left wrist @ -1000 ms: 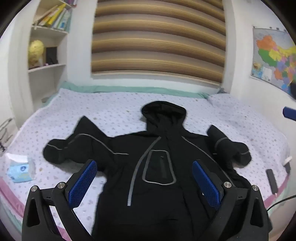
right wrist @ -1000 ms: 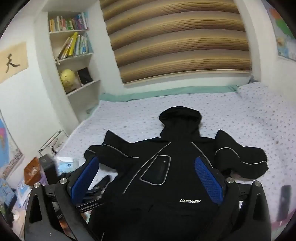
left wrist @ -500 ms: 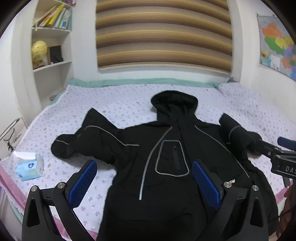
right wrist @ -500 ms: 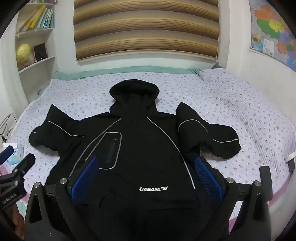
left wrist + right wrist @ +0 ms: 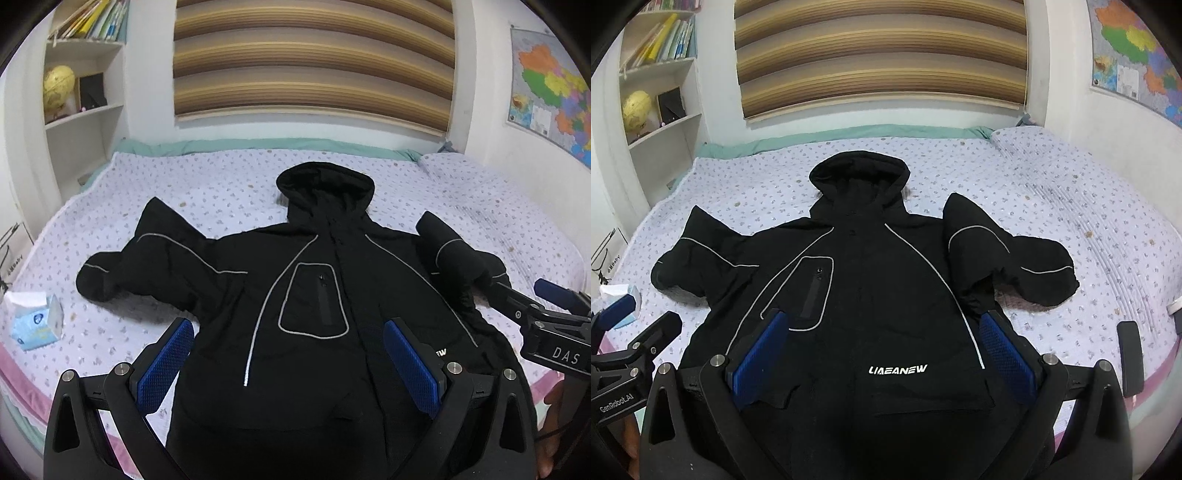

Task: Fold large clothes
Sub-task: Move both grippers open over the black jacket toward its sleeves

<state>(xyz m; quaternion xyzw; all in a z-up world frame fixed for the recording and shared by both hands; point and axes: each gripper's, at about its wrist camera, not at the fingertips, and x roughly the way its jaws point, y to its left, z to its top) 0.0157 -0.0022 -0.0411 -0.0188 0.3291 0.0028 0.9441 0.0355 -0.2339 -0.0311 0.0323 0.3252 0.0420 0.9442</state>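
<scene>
A black hooded jacket (image 5: 317,302) with grey piping lies face up on the bed, hood toward the far wall, both sleeves spread and bent; it also shows in the right wrist view (image 5: 871,295). My left gripper (image 5: 288,354) is open and empty, above the jacket's lower left part. My right gripper (image 5: 882,347) is open and empty, above the lower front by the white logo. The right gripper also shows at the right edge of the left wrist view (image 5: 546,317). The jacket's hem is hidden behind my grippers.
The bed (image 5: 229,192) has a dotted lilac cover. A tissue pack (image 5: 35,321) lies at its left edge. A dark remote (image 5: 1130,356) lies near the right front edge. Shelves (image 5: 85,110) stand at the left, a map (image 5: 550,92) hangs at the right.
Both views have swung to centre on the jacket and moved a little closer. The right gripper has come into the left view's right edge. The jacket has not moved.
</scene>
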